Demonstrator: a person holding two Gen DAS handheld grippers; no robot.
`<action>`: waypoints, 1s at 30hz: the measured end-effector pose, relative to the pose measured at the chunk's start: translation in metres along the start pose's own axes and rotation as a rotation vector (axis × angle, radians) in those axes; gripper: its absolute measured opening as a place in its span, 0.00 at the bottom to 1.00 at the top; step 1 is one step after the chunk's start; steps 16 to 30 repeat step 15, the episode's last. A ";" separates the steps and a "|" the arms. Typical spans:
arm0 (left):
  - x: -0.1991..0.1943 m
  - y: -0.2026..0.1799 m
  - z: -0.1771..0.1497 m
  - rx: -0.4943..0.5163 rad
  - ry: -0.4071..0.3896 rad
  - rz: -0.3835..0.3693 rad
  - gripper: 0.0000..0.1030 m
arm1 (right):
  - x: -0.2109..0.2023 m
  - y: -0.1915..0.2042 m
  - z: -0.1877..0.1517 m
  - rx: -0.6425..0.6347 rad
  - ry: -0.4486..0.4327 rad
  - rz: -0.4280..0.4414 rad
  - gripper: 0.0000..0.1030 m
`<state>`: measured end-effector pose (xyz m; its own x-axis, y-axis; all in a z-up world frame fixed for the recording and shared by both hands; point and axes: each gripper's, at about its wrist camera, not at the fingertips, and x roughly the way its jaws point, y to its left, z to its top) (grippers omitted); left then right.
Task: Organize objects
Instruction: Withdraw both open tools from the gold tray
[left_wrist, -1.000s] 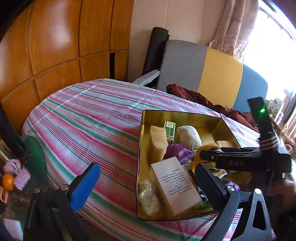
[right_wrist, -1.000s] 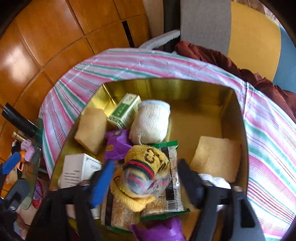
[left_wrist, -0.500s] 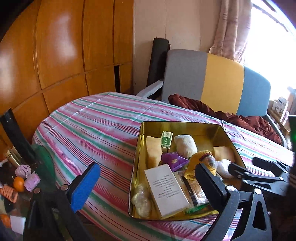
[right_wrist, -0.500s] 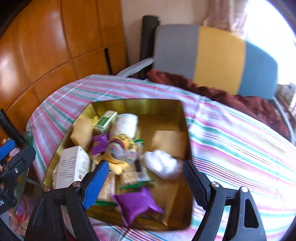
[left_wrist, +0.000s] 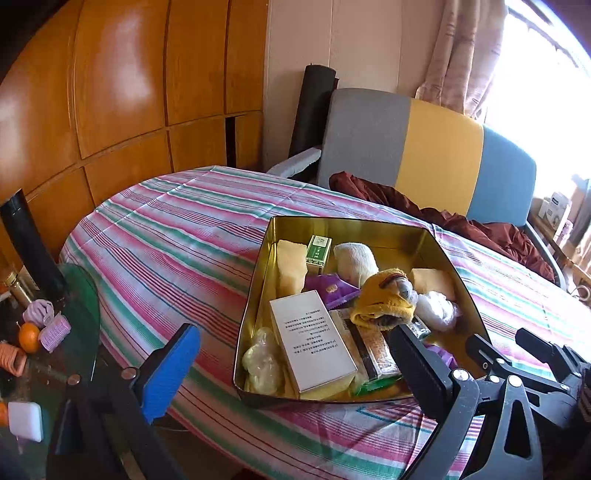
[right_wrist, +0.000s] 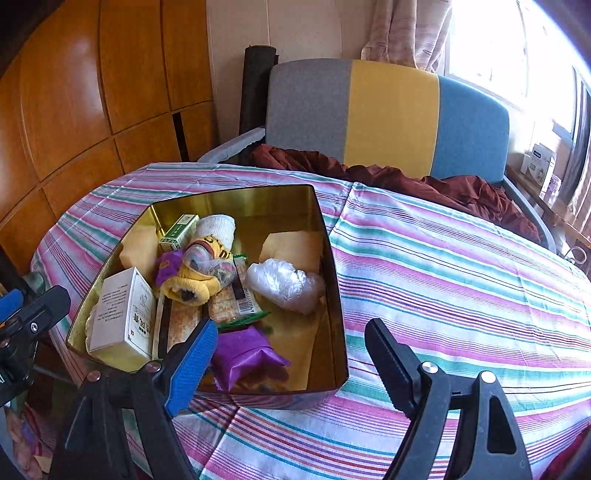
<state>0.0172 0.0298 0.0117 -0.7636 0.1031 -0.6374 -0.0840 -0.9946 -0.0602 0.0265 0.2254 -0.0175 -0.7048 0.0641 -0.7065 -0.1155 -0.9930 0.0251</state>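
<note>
Both tools hang above the near edge of the striped pink, green and white tablecloth (right_wrist: 443, 266), holding nothing. The left gripper (left_wrist: 291, 365) has its jaws spread wide, and so has the right gripper (right_wrist: 291, 354). The shallow gold metal tin (right_wrist: 334, 280) sits at centre-left of the right wrist view, already full: a white printed carton (right_wrist: 123, 314), a yellow knitted sock bundle (right_wrist: 192, 280), a crumpled clear plastic bag (right_wrist: 284, 282) and a purple foil sachet (right_wrist: 243, 352). The sorting looks nearly finished; any next move would call for finding something outside the tin. Only the left view shows, at lower left, a small orange fruit (left_wrist: 28, 336) and lilac hair rollers (left_wrist: 54, 332) on a side surface.
</note>
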 end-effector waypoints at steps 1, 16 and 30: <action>0.000 0.000 0.000 -0.001 0.001 -0.001 1.00 | 0.000 0.000 0.000 -0.002 -0.002 0.001 0.81; 0.004 0.005 -0.002 -0.002 0.003 0.001 1.00 | 0.000 0.008 -0.003 -0.029 0.003 0.003 0.81; 0.004 0.005 -0.002 -0.002 0.003 0.001 1.00 | 0.000 0.008 -0.003 -0.029 0.003 0.003 0.81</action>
